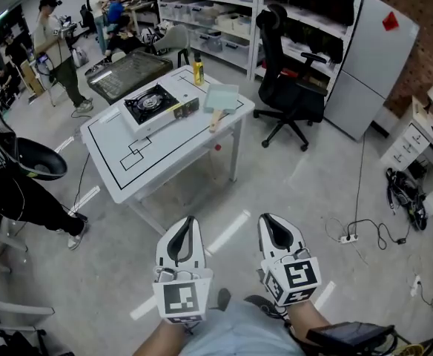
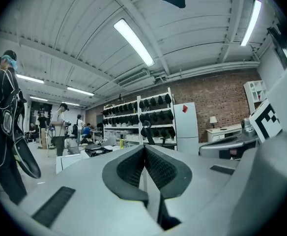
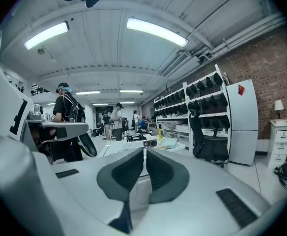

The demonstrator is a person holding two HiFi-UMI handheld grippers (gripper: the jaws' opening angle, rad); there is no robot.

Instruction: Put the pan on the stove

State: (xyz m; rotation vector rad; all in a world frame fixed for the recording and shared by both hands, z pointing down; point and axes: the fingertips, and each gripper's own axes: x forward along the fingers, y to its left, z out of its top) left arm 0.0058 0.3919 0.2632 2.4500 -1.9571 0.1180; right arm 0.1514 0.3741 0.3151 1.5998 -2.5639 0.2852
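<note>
Left gripper [image 1: 189,221] and right gripper [image 1: 264,218]: both pairs of jaws were pressed together with nothing between them, carried side by side over bare floor and pointing toward the white table [image 1: 127,176], which stood well apart from them. On it sat the stove [image 1: 153,104], its burner bare. Just beside the stove, on the office-chair side, lay a pale teal square thing with a wooden handle; I took it for the pan [image 1: 222,96], though it was too small to be sure. A yellow bottle [image 1: 199,71] stood behind. Step in hand, as I judged it: the approach. Done well, that meant closing on the table's near corner, spreading one pair of jaws before reaching the handle, gripping it firmly, carrying the pan level and setting it centred on the burner.
</note>
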